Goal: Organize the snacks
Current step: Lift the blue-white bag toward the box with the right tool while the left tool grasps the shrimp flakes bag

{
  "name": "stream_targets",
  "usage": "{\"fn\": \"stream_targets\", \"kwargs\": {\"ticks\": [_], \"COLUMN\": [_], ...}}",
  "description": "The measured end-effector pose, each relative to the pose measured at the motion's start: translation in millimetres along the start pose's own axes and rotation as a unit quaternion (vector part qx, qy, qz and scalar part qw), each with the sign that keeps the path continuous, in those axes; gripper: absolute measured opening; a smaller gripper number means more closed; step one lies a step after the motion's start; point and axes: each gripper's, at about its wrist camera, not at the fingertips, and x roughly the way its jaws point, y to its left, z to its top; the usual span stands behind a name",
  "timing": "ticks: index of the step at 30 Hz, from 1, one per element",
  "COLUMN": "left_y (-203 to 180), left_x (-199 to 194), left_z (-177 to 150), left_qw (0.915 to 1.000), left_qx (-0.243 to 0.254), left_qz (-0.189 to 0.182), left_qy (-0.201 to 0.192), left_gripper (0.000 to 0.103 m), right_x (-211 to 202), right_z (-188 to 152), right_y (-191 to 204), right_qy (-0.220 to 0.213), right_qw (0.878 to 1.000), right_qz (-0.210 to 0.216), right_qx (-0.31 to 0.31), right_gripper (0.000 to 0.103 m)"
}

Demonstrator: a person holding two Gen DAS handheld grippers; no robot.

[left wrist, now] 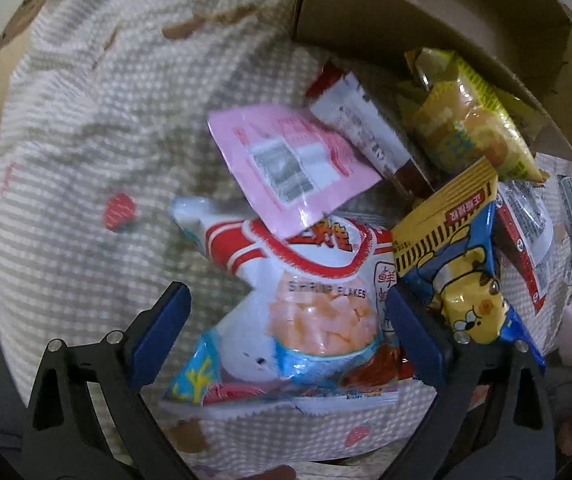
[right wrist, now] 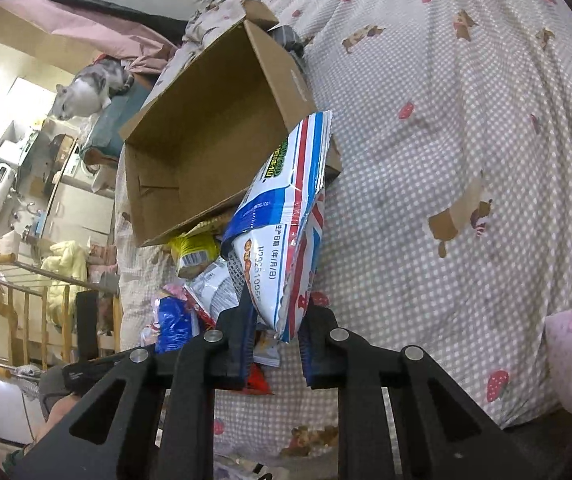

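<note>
Nearby — cat [right wrist: 85, 94] behind box [right wrist: 205, 128]

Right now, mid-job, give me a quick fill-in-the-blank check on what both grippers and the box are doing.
1. The right gripper is shut on a blue, white and ____ striped snack bag.
2. The left gripper is ____ over the shrimp flakes bag.
3. The cardboard box on the bed holds ____ snacks.

Missing words: red; open; no
</note>
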Motion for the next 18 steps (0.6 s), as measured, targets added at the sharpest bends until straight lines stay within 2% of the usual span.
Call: {"fn": "stream_targets", "kwargs": {"ticks": [1,4,5,9,12,18], "left_y": [-0.6,-2.8,-5.1,-8.8,-7.6,-3.7], "left_x": [1.0,3.2,5.2,3.5,-7.9,-59.6], "left_z": [-0.1,1.0,2.2,-1.8,-3.5,-10.2], "left_qw": [1.0000,1.0000,0.9999,0.9997,0.9998,0.9978], "left_qx": [-0.001,0.004,0.004,0.005,0.006,0.025], "left_qz": [-0.001,-0.001,-0.016,-0.022,-0.018,-0.004], "left_qy": [-0.002,-0.003,0.001,0.004,-0.005,-0.061], "left_gripper": [0.096,0.075,0.057,0.047,0.044,0.043], "right_x": [0.9,2.2,2.2,-0.6,-1.6,-11.0], "right_z": [0.4,-0.7,-0.4,-0.6,-0.7,-2.0], "right_y": [1.8,7.1,8.3,7.6,7.3,8.9], "right_qy": [0.000,-0.002,-0.002,-0.008,-0.009,-0.024], "right_qw": [1.000,1.000,1.000,1.000,1.000,0.999], "right_qz": [0.000,0.003,0.004,0.009,0.013,0.026], "right_qx": [-0.002,-0.009,-0.011,-0.010,-0.010,-0.017], "right_gripper": [0.019,0.019,0.019,0.019,0.019,0.019]}}
